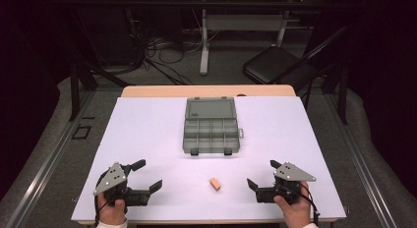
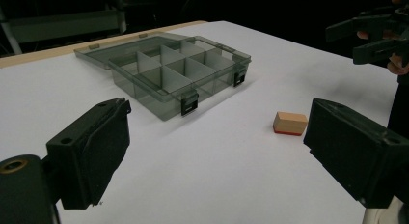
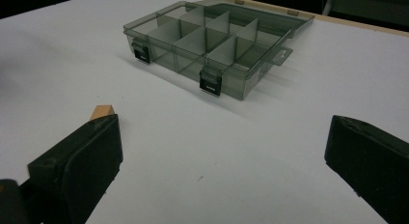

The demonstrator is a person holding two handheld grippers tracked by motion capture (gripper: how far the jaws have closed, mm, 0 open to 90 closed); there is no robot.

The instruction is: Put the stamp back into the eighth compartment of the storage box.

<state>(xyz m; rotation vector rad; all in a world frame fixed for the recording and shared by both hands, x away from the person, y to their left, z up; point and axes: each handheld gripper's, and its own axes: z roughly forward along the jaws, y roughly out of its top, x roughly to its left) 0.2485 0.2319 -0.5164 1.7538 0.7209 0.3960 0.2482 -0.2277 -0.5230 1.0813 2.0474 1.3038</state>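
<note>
The left gripper (image 1: pixel 146 175) is waiting with jaws wide and empty; the small tan block (image 1: pixel 214 184) is lying on the white table (image 1: pixel 147 125) between both tools, nearer the equally wide-open right gripper (image 1: pixel 260 174), the compartment box (image 1: pixel 210 126) sitting beyond

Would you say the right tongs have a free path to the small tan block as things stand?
Probably yes: the right tongs stand open and empty, with bare white table between them and the tan block. The organiser box sits farther back, out of the way.
</note>
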